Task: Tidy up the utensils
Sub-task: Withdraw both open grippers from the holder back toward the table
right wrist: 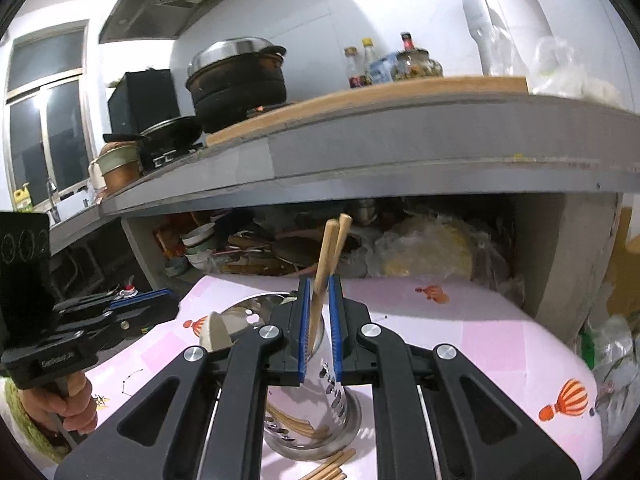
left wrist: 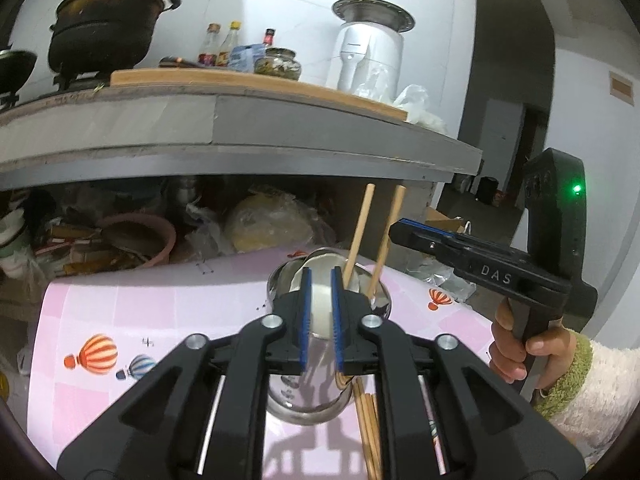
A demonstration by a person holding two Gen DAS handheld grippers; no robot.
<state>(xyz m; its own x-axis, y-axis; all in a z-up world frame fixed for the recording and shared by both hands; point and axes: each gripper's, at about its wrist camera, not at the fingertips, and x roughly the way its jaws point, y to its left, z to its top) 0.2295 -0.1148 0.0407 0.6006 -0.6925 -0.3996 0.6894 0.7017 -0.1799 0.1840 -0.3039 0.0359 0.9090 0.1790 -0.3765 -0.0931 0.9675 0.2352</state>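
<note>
A perforated steel utensil holder (right wrist: 320,416) stands on the pink table, with two wooden chopsticks (left wrist: 362,232) upright in it. More chopsticks (left wrist: 368,432) lie flat on the cloth beside its base, also in the right wrist view (right wrist: 328,468). A steel bowl (left wrist: 316,276) with a white spoon (right wrist: 216,332) sits just behind the holder. My left gripper (left wrist: 320,280) hovers over the holder, jaws slightly apart and empty. My right gripper (right wrist: 319,284) is above the holder, its jaws either side of the standing chopsticks (right wrist: 328,256), narrowly apart.
The table has a pink cloth with balloon prints (left wrist: 96,354). A grey counter (left wrist: 240,128) overhangs the far side, with cluttered bowls and bags (left wrist: 132,240) under it. Pot, bottles and a white appliance (left wrist: 372,52) stand on top.
</note>
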